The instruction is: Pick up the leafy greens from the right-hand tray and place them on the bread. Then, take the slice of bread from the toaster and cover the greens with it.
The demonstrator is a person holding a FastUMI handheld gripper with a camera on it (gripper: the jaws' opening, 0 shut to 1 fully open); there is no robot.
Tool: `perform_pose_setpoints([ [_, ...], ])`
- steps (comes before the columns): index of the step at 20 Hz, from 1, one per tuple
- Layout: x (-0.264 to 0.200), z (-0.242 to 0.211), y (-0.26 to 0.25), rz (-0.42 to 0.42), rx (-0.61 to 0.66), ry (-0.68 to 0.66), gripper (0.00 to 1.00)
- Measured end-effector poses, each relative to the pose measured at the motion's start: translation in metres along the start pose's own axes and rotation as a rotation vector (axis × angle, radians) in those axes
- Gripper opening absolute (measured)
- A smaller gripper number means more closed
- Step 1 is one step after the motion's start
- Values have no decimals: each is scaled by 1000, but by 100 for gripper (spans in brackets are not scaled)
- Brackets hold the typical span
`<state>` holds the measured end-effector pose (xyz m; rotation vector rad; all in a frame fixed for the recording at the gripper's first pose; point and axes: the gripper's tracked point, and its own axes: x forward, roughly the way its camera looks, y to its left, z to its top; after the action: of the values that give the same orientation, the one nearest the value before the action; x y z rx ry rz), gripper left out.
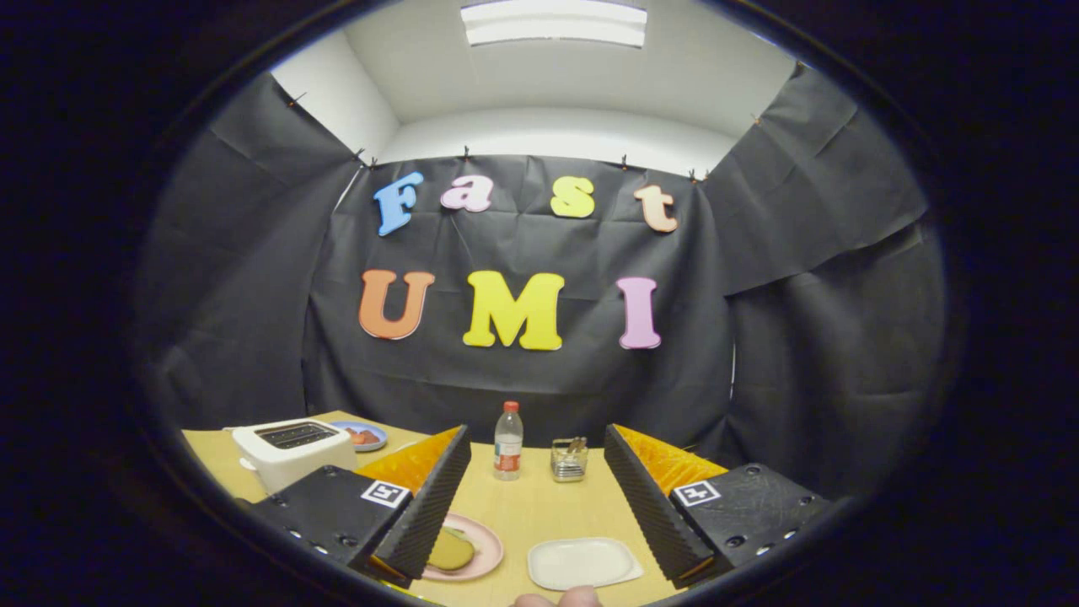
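Tongs (539, 506) open, one toaster (291, 451), one bottle (508, 441), perhaps three plates.

Gripper (535, 506) spread wide; bottle (508, 441), holder (570, 459) stand beyond open tabletop (539, 514).

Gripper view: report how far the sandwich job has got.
Nothing looks done yet. The gripper is open and holds nothing, above the table. The bread on the pink plate is bare. The white tray looks empty; no greens can be made out. Left: greens onto the bread, then the slice from the toaster on top.
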<state>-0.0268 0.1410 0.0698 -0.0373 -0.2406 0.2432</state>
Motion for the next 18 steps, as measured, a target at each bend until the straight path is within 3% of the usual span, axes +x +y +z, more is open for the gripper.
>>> perform_pose_setpoints([
  [6, -34, 20, -35, -40, 10, -35, 97],
  [18, -43, 25, -21, 8, 33, -25, 97],
])
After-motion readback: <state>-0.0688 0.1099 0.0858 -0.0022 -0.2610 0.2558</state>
